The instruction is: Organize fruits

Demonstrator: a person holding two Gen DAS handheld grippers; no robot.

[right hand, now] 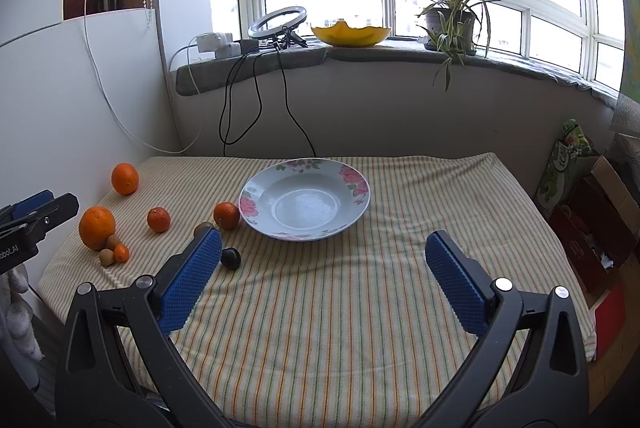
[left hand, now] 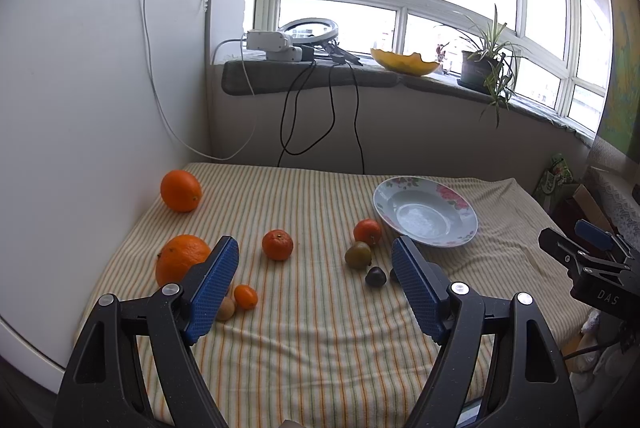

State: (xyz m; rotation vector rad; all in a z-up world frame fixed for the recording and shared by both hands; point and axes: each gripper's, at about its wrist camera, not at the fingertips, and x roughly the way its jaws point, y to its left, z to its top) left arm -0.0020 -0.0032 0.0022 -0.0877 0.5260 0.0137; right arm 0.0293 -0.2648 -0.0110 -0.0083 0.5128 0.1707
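Both grippers spread wide above the striped cloth (right hand: 320,308), holding nothing.

Left gripper (left hand: 316,284) and right gripper (right hand: 324,268) hover short of the fruit; oranges (left hand: 181,190), tangerines (left hand: 277,244) and small fruits (left hand: 376,276) lie scattered left of the bare floral plate (right hand: 256,195), likely the collection point.

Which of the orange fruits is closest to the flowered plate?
The small mandarin right beside the plate's left rim. The other mandarin, both big oranges and the tiny kumquat lie farther left.
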